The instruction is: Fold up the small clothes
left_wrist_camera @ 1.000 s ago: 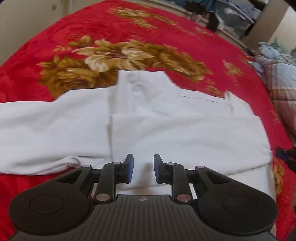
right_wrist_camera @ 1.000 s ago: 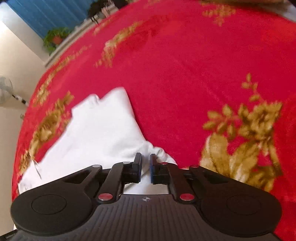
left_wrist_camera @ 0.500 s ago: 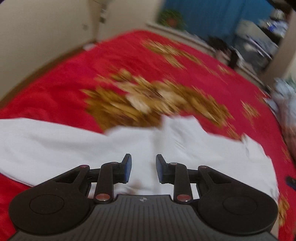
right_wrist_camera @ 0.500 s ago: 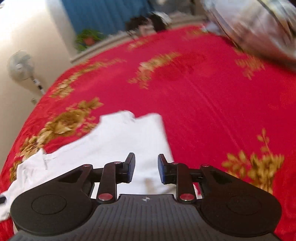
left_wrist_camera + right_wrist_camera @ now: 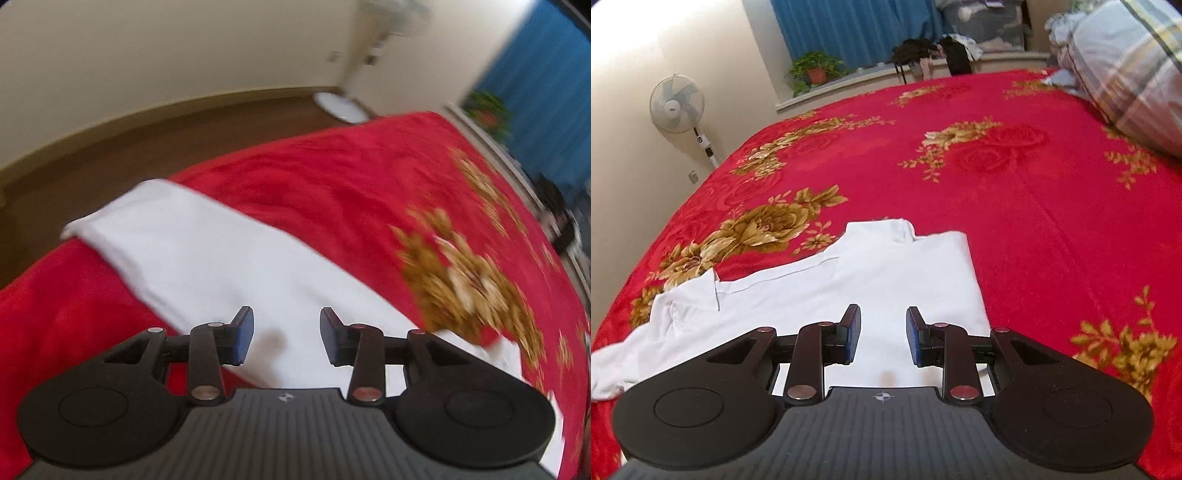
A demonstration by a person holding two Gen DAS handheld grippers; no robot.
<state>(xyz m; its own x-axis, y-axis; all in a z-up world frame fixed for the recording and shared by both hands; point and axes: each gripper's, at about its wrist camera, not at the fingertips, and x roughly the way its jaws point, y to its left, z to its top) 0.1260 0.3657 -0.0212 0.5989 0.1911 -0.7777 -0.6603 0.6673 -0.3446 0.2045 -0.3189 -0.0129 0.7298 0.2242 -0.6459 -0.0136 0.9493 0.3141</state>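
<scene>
left view: left gripper (image 5: 283, 334) released, empty; white garment (image 5: 229, 266) under and ahead of it (blurred), red blanket (image 5: 332, 184) around.
right view: right gripper (image 5: 882, 338) released, empty; garment (image 5: 820, 291) below fingers, spreading left; fan (image 5: 677, 103) far left, pillow (image 5: 1126, 70) far right.

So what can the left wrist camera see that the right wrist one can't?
Only the left view shows the brown floor beside the bed and the garment's long outstretched part, blurred.

Only the right view shows the standing fan, potted plant, plaid bedding and the garment's folded body.

Both show the white garment, the red floral blanket, and open, empty tongs: left, right.
</scene>
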